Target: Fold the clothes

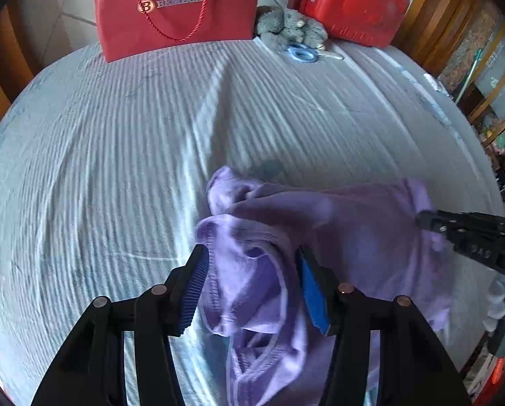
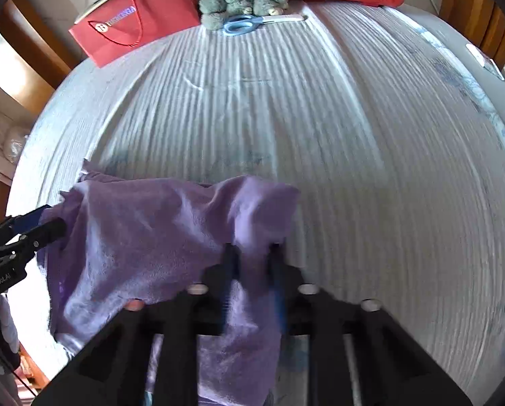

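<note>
Right tool [image 2: 252,253] pinches a bunched fold of purple garment [image 2: 144,237] above ribbed white bed cover [image 2: 371,152]; left tool [image 2: 42,226] grips its far edge. Red bag [image 2: 134,23], grey plush [image 2: 242,0], blue scissors [image 2: 242,24] at back

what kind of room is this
Probably a bedroom at home: the purple garment lies on a wide bed with a ribbed cover, a plush toy and red gift bag at its far edge.
</note>
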`<control>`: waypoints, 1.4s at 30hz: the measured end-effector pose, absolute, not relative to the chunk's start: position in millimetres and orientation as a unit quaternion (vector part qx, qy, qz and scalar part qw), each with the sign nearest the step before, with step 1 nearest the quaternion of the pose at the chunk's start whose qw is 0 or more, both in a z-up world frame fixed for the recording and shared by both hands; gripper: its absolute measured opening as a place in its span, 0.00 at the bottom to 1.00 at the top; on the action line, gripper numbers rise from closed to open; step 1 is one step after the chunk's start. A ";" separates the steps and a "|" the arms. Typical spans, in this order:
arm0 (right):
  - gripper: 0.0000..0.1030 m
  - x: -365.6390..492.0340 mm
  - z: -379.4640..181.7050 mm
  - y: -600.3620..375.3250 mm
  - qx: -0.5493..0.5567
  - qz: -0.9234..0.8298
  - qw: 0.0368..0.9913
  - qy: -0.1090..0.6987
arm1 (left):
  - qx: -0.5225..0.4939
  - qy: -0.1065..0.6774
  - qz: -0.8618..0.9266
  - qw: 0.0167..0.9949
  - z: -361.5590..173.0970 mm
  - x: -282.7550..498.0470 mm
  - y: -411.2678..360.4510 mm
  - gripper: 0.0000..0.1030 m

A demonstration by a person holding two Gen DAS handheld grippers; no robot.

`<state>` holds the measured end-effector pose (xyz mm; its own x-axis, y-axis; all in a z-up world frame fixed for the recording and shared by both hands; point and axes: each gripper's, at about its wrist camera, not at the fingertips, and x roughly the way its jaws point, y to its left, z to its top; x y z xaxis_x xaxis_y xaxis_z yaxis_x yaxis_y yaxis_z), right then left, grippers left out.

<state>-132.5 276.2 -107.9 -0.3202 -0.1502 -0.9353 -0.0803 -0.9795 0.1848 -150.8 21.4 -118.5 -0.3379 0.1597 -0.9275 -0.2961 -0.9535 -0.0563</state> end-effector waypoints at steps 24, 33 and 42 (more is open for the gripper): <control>0.42 -49.2 -117.6 268.8 0.586 -0.799 0.058 -0.119 | -0.579 0.033 0.797 0.168 -128.0 -68.1 15.3 0.71; 0.13 -34.0 -125.4 271.3 0.594 -0.794 0.065 -0.114 | -0.591 0.031 0.793 0.147 -144.7 -61.5 7.3 0.31; 0.34 -55.3 -89.8 290.1 0.544 -0.829 0.069 -0.104 | -0.571 0.026 0.810 0.132 -119.6 -42.2 11.7 0.72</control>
<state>-55.3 290.1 -89.8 -0.3976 -0.2274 -0.8889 0.0018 -0.9690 0.2471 -42.2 11.7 -119.6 -0.3137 0.1835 -0.9316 -0.2433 -0.9639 -0.1079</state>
